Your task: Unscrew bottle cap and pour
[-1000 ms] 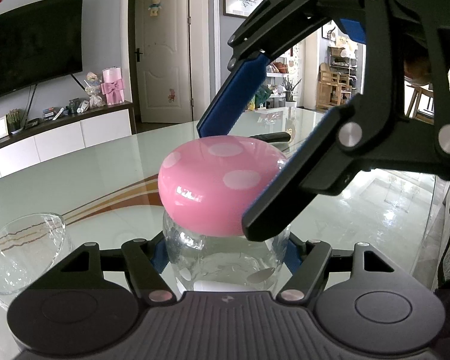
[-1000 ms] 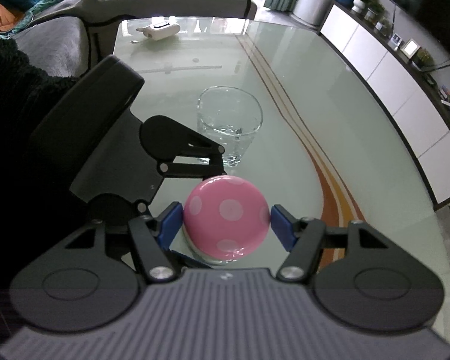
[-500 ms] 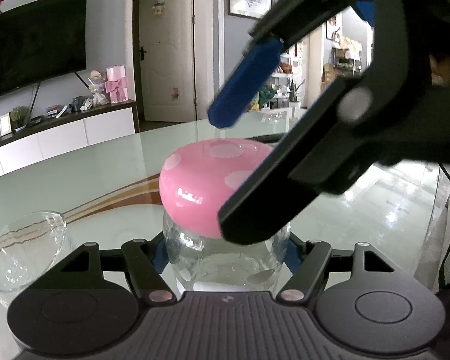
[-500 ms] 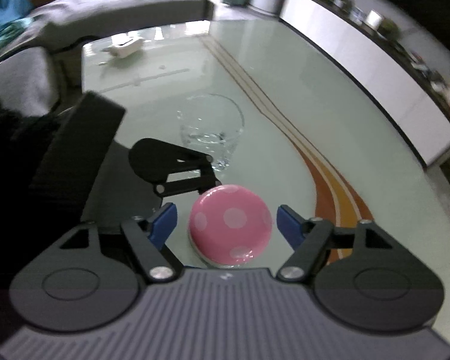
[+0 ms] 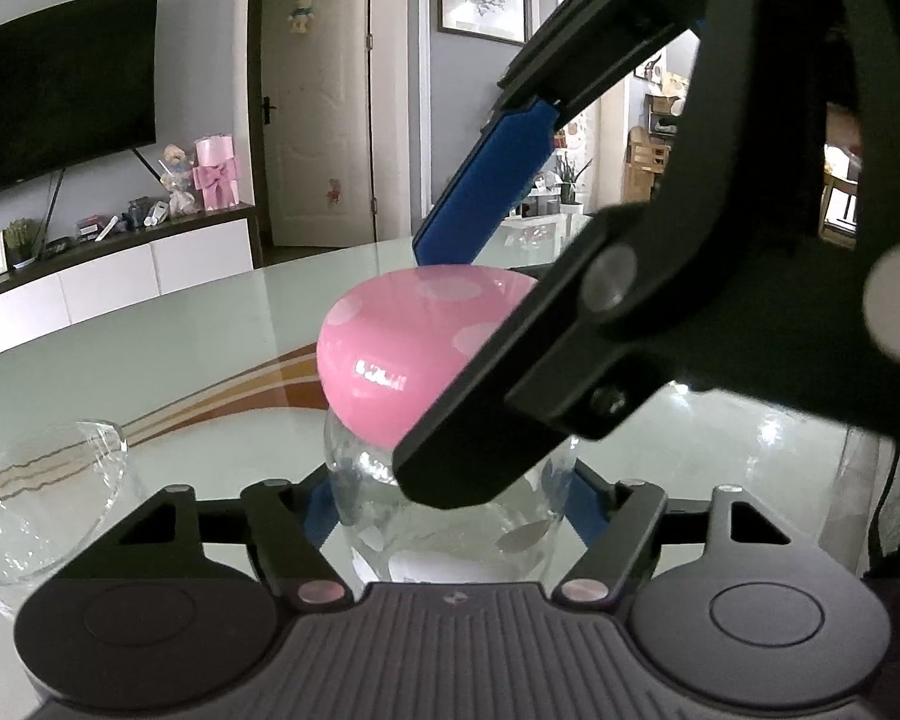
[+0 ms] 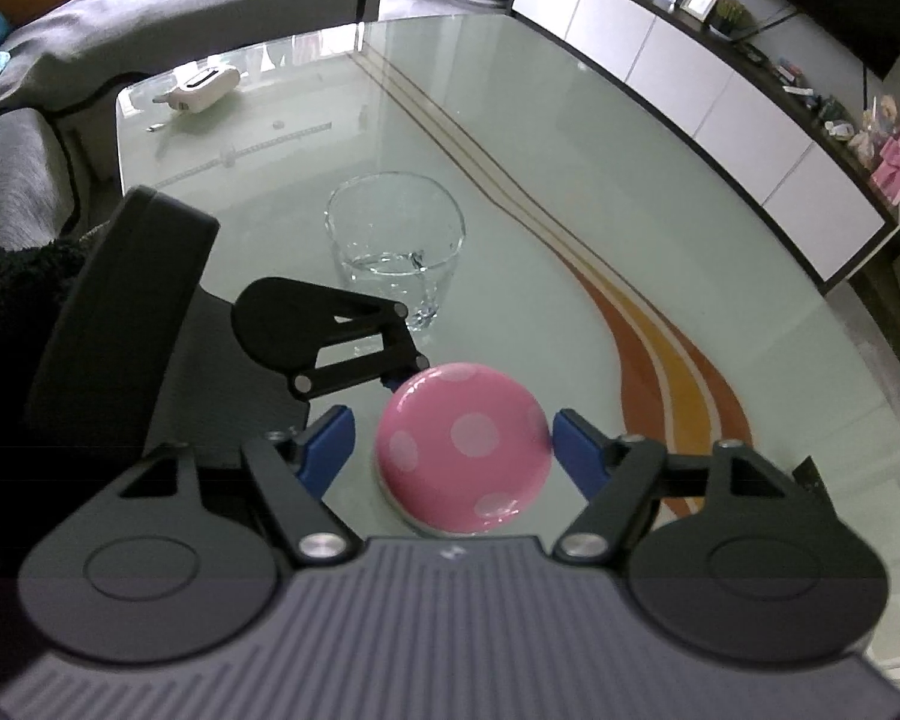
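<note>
A clear glass bottle [image 5: 450, 522] with a pink, white-dotted dome cap [image 5: 414, 348] stands on the glass table. My left gripper [image 5: 450, 510] is shut on the bottle's body just below the cap. My right gripper [image 6: 453, 450] hangs over the cap [image 6: 462, 456] from above with its blue pads [image 6: 573, 450] spread on either side; the right pad sits at the cap's edge, the left pad stands off it. In the left wrist view the right gripper [image 5: 486, 324] straddles the cap. A clear drinking glass [image 6: 396, 252] with a little water stands beyond the bottle.
The glass [image 5: 36, 498] sits to the left of the bottle in the left wrist view. A white device [image 6: 201, 87] lies at the table's far end near the sofa [image 6: 150, 18]. An orange-brown curved stripe [image 6: 672, 354] runs across the table.
My right gripper let go of the cap, opened, and turned back around above it. The left gripper and bottle stayed still.
</note>
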Tool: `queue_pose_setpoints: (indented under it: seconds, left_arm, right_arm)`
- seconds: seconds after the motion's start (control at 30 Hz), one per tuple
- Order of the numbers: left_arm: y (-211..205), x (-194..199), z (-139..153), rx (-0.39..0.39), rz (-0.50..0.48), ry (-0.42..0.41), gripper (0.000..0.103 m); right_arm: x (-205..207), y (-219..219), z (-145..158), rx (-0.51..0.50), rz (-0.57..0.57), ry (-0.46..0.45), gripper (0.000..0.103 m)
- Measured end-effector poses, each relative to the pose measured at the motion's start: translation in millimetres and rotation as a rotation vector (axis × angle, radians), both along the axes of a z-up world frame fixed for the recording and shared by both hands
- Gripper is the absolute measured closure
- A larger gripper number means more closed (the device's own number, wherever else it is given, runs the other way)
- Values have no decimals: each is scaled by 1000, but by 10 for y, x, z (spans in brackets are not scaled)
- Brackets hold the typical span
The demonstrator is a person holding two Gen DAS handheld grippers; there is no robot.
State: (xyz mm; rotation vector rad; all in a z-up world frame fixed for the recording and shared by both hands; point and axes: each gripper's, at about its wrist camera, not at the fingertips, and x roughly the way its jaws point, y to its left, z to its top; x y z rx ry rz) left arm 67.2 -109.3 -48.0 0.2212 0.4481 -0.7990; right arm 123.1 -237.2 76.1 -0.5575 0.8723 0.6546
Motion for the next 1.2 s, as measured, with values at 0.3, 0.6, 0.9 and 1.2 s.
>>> queue_pose_setpoints:
  seconds: [0.3,0.6,0.9,1.2]
  left_arm:
    - [-23,-17,0,-1,11,1,29]
    - [-51,44,29,1,14,3,29]
    - [-189,-3,23,-1,20,3,29]
    - [-218,12,14,-1,20,2,29]
  right_arm:
    - [16,3,-21,-8,-7,2,38]
    - [35,-5,-16,-18,52,4,38]
    - [64,-42,-20,-14,140,4,38]
    - [69,-129,-20,2,237,-2,38]
